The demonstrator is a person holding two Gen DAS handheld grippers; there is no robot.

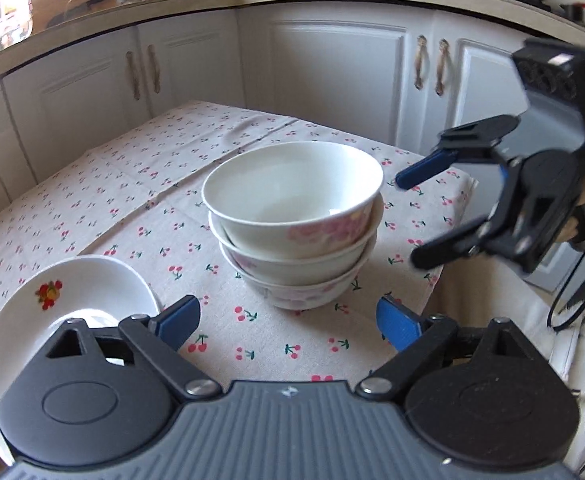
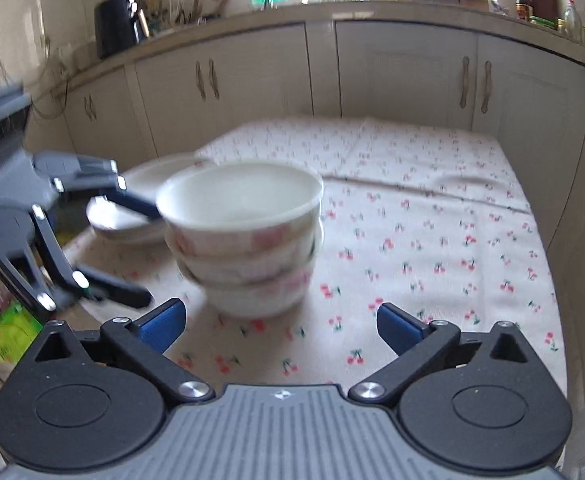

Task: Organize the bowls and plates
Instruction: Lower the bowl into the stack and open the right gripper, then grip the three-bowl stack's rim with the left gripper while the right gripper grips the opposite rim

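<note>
While three bowls (image 1: 292,224) already sit nested at centre frame on the tablecloth (image 1: 92,184), the plates (image 1: 52,320) at lower left appear stacked too. Both the left gripper (image 1: 288,324) and right gripper (image 2: 280,324) are spread wide, holding nothing; little seems left.

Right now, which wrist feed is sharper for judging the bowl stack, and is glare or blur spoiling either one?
Left wrist view: the stack of bowls is sharp, the right gripper slightly smeared, the window at upper left blown out. Right wrist view: motion blur softens the stack, the plates and the left gripper. Both bend the cabinets with fisheye.
</note>
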